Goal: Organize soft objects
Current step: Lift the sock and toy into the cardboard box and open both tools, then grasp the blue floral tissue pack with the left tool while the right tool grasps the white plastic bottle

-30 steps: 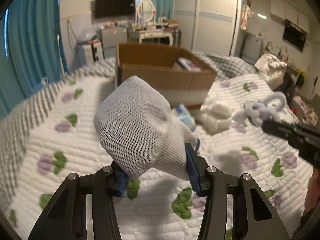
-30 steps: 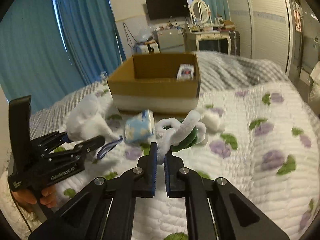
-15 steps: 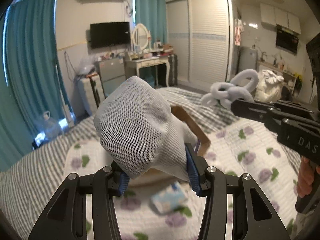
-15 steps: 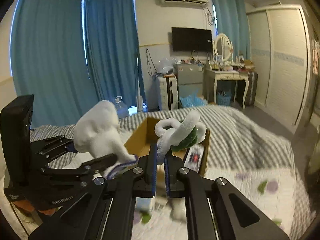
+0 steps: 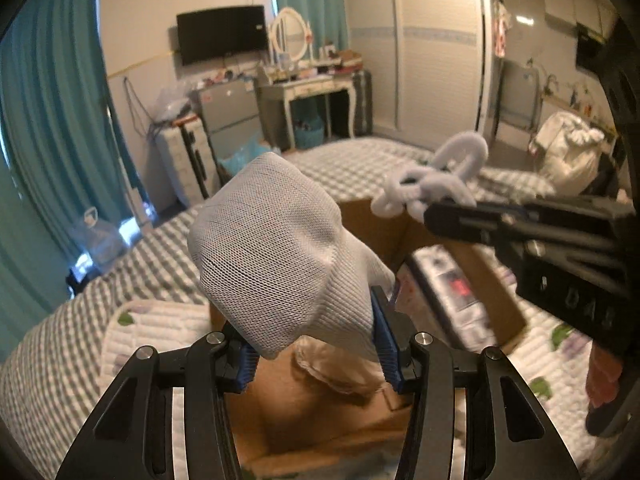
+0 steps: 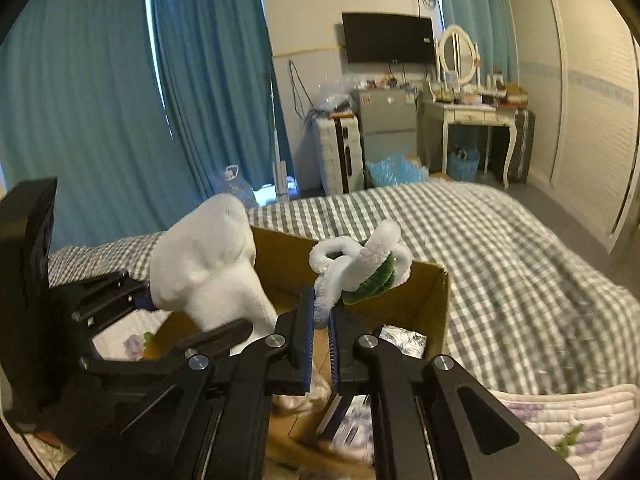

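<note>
My left gripper (image 5: 316, 336) is shut on a white knitted sock bundle (image 5: 276, 260) and holds it above the open cardboard box (image 5: 304, 412). The sock (image 6: 208, 264) and left gripper (image 6: 192, 320) also show in the right wrist view. My right gripper (image 6: 320, 312) is shut on a white and green fuzzy chenille twist (image 6: 360, 268), held over the box (image 6: 424, 296). The twist (image 5: 436, 180) and right gripper (image 5: 440, 214) show at right in the left wrist view.
The box holds a beige cloth (image 5: 340, 372) and a printed packet (image 5: 452, 292). It stands on a bed with a checked sheet (image 6: 500, 248) and floral quilt (image 6: 568, 420). Curtains (image 6: 120, 100), a dresser (image 6: 472, 120) and wardrobe stand behind.
Both grippers have moved forward and tilted down with their loads. They now hang over the open box, whose inside has come into view below them.
</note>
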A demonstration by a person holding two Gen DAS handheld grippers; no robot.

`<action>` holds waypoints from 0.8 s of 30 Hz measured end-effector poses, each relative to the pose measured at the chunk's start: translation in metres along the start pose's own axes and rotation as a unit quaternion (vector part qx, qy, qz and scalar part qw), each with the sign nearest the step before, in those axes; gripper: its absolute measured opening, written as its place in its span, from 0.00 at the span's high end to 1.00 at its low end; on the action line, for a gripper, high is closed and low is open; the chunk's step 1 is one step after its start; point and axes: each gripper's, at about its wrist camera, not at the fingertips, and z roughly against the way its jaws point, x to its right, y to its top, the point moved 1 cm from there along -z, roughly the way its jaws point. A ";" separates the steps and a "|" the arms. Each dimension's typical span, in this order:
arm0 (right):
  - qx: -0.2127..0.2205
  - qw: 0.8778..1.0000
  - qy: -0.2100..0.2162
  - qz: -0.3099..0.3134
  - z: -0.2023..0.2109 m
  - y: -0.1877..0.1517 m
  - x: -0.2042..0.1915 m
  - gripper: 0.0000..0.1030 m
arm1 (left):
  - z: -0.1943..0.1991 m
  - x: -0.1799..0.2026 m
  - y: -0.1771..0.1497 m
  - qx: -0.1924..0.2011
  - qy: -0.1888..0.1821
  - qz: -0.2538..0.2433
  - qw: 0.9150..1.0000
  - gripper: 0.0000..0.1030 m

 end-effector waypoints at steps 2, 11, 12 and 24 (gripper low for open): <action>-0.008 1.000 0.003 -0.002 -0.014 -0.001 0.006 0.94 | -0.009 0.001 -0.003 -0.006 -0.003 -0.002 1.000 0.53; -0.002 0.999 -0.030 -0.025 -0.015 0.003 0.019 0.47 | 0.007 -0.003 -0.003 0.035 -0.008 0.026 0.999 0.14; 0.002 0.999 -0.031 -0.028 -0.007 0.004 0.019 0.46 | 0.013 -0.003 -0.001 0.035 0.001 0.024 0.999 0.14; 0.075 0.994 -0.079 0.016 0.163 0.045 -0.028 0.35 | 0.174 0.008 0.020 0.129 0.054 0.004 0.990 0.12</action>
